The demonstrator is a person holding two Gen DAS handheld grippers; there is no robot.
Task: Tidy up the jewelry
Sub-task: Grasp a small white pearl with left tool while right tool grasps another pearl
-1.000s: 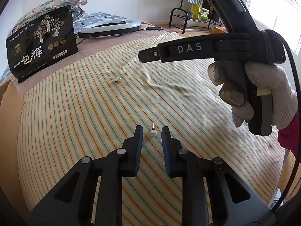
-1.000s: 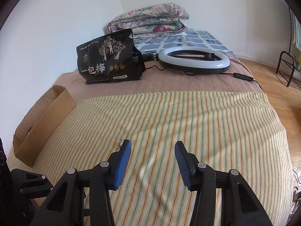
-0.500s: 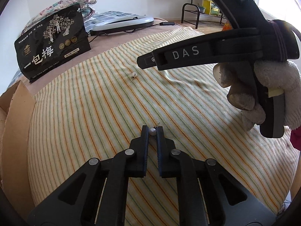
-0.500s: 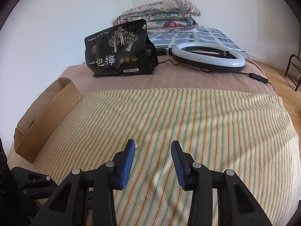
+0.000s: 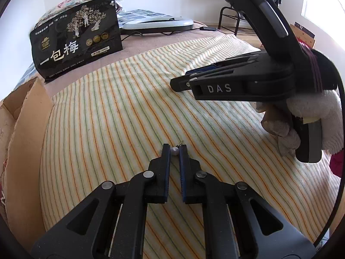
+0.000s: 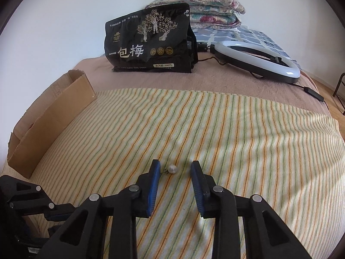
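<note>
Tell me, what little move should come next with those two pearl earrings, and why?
Probably let the right gripper finish closing on the second pearl earring before lifting anything. That earring lies on the striped cloth between closing jaws, its post toward the left-hand pad. The left gripper already pinches the first pearl earring.

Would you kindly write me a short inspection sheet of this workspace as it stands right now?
Surface: striped towel spread over a tan blanket on a bed.
Job's things: one pearl earring pinched in the left tongs; a second pearl earring lying on the towel between the right tongs.
Clutter: black snack bag, ring light, folded quilts.
Grippers: left tongs shut on their earring; right tongs closing, pads not yet touching theirs.
Cables: ring light cord trailing off the bed's edge.
Surroundings: cardboard box beside the towel, white walls, metal rack.
</note>
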